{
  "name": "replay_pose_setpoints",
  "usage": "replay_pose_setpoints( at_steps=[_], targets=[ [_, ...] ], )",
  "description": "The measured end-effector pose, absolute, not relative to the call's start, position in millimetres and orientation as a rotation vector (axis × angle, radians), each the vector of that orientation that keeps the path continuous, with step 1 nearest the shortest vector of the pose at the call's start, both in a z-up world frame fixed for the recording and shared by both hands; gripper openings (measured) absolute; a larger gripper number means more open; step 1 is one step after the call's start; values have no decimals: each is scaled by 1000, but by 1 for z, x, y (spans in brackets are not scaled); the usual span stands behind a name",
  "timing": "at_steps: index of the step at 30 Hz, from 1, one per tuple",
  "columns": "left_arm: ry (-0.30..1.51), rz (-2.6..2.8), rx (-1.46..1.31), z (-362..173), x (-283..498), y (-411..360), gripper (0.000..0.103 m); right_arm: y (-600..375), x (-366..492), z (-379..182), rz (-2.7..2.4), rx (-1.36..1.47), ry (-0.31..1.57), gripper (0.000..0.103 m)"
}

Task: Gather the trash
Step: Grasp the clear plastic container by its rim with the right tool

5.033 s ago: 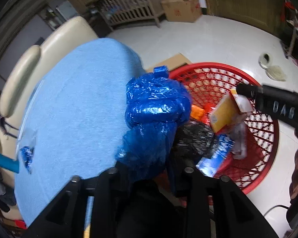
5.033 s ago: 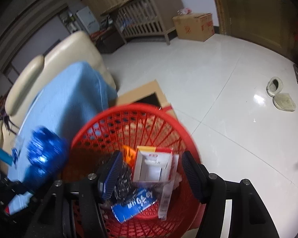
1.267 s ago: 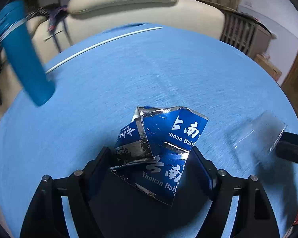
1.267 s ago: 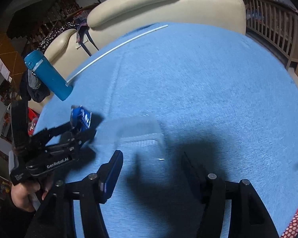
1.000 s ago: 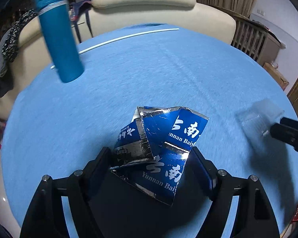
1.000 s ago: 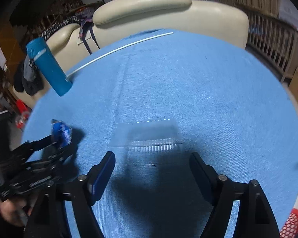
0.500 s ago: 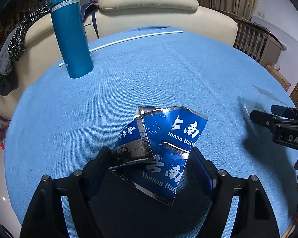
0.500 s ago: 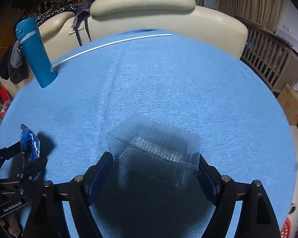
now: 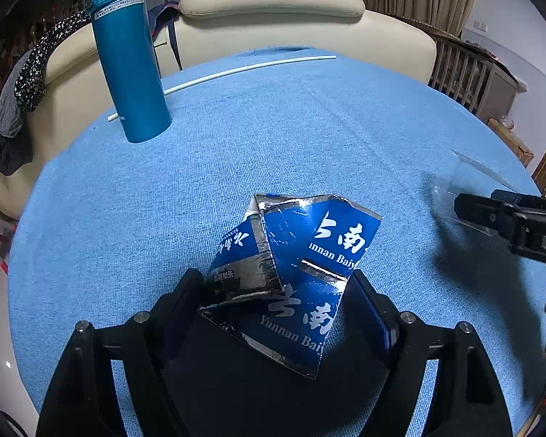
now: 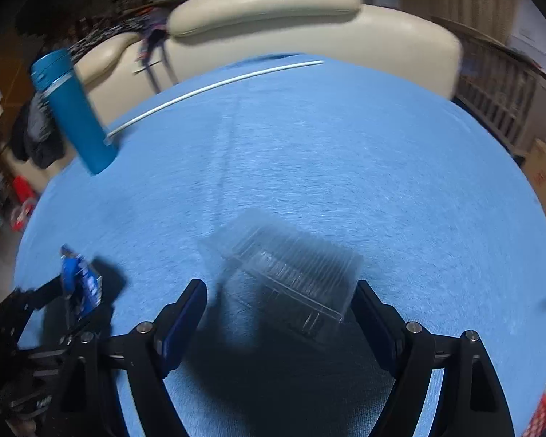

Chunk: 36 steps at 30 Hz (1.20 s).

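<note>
Both trash pieces now sit between tongs; flask slid toward table's far left edge in view. Left tongs (image 9: 276, 291) clamp the crumpled blue carton (image 9: 295, 276) above the table (image 9: 309, 127), ready for carrying off. Right tongs (image 10: 278, 302) stand wide around the clear plastic box (image 10: 291, 273) near the right edge; grip uncertain. Blue flask (image 9: 127, 54) upright, not trash.

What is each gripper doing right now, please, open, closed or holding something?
Left gripper: closed on the crumpled blue carton.
Right gripper: jaws around the clear plastic container; a firm grip cannot be told.
</note>
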<state>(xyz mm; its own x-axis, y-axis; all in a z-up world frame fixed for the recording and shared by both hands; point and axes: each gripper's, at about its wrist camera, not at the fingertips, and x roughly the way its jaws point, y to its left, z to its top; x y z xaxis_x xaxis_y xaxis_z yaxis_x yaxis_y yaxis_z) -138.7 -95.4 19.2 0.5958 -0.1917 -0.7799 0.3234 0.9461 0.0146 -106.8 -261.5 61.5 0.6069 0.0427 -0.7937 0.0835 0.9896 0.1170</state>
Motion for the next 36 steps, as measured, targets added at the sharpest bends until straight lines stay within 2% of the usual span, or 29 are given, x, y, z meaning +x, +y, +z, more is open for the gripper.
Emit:
replay_pose_setpoints(
  at_steps=[13,17,21,22,24,25,27,29,36],
  targets=[
    [884,-299,166,19,-139,-96,81,-267,-103,88,100,16,895,84],
    [884,-299,168,19,-138,-95,81,-276,-79,86,150,-49,945,84],
    [884,-299,170,19,-137,-95,82,-282,-64,57,213,-24,1059,83],
    [884,-298,171,19,-137,-95,82,-281,-65,49,195,-32,1066,79],
    [883,-297,173,19,-137,-95,82,-286,-73,48,179,15,1022,55],
    [883,-295,175,19,-137,-96,82,-290,-76,50,182,66,1020,30],
    [882,-294,180,19,-137,-97,82,-292,-85,54,175,93,1005,18],
    [882,-293,182,19,-135,-97,82,-289,-94,58,176,96,995,13],
    [894,-253,184,21,-139,-99,81,-287,-140,80,175,162,916,11]
  ],
)
